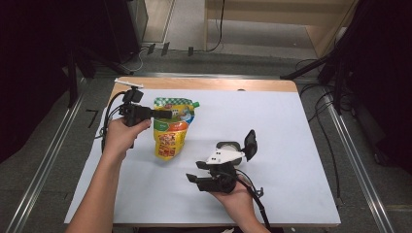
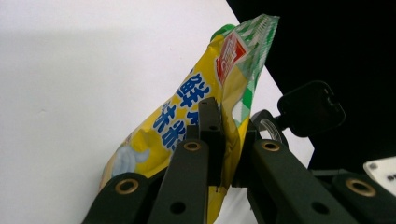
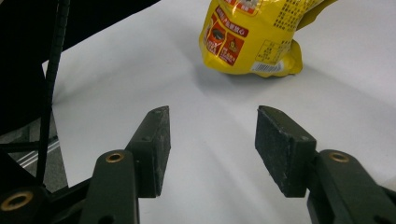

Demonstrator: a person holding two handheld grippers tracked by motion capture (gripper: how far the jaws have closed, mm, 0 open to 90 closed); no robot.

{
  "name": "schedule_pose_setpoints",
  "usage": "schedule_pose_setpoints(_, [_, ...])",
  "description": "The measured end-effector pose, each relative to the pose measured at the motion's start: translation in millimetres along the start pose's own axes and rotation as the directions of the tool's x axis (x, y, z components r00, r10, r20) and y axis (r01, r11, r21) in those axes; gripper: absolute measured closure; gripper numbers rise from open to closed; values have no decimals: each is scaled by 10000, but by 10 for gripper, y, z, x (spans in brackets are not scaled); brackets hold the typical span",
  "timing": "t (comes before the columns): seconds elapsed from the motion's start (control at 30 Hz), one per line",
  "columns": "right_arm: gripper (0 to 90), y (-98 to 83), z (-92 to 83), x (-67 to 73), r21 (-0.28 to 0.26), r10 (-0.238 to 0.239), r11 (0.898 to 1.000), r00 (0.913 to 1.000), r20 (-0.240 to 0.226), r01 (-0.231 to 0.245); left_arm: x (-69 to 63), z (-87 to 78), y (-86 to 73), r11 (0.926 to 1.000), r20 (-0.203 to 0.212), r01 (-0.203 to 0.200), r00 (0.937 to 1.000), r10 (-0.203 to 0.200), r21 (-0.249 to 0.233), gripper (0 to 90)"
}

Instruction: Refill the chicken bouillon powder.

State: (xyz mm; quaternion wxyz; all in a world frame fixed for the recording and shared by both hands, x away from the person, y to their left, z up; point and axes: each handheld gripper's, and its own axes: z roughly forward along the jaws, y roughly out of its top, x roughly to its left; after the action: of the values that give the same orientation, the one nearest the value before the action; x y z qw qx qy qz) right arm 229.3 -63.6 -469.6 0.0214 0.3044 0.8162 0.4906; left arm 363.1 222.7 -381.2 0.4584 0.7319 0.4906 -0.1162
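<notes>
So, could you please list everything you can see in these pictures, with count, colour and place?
pouch: one, yellow with a green-checked top and a green spout, on the left half of the sheet, its top edge pinched by the left gripper.
sheet: one, white, covering most of the table.
table: one, wooden, its far edge bare beyond the sheet.
floor: grey, with metal rails on either side of the table.
left gripper: one, black, shut on the pouch.
right gripper: one, black, open above the sheet, nothing between its jaws.
hands: two, one on each gripper.
</notes>
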Motion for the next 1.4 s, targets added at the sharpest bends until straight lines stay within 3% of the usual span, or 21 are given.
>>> schedule_pose_setpoints(0.2, [474, 28, 3, -14, -9, -74, 10000, 10000, -37, 74, -64, -62, -123, 9996, -97, -260, 9996, 261, 94, 858])
schedule_pose_setpoints(0.7, [477, 78, 1, -25, -49, -240, 9997, 9997, -66, 240, -85, -230, -437, 9951, -17, -902, 9959, 902, -401, 755])
schedule_pose_setpoints(0.97, [478, 82, 8, -32, -9, -343, 9994, 9994, -77, 343, -61, -282, -540, 9958, -42, -874, 9962, 874, -261, 668])
schedule_pose_setpoints(1.3, [489, 98, -20, -36, -48, -361, 9993, 9993, -12, 361, -58, -323, -563, 9954, -111, -840, 9964, 835, -452, 603])
schedule_pose_setpoints(1.4, [490, 106, -25, -44, 35, -325, 9995, 9994, -65, 326, -89, -327, -589, 9952, -395, -947, 9948, 937, -242, 577])
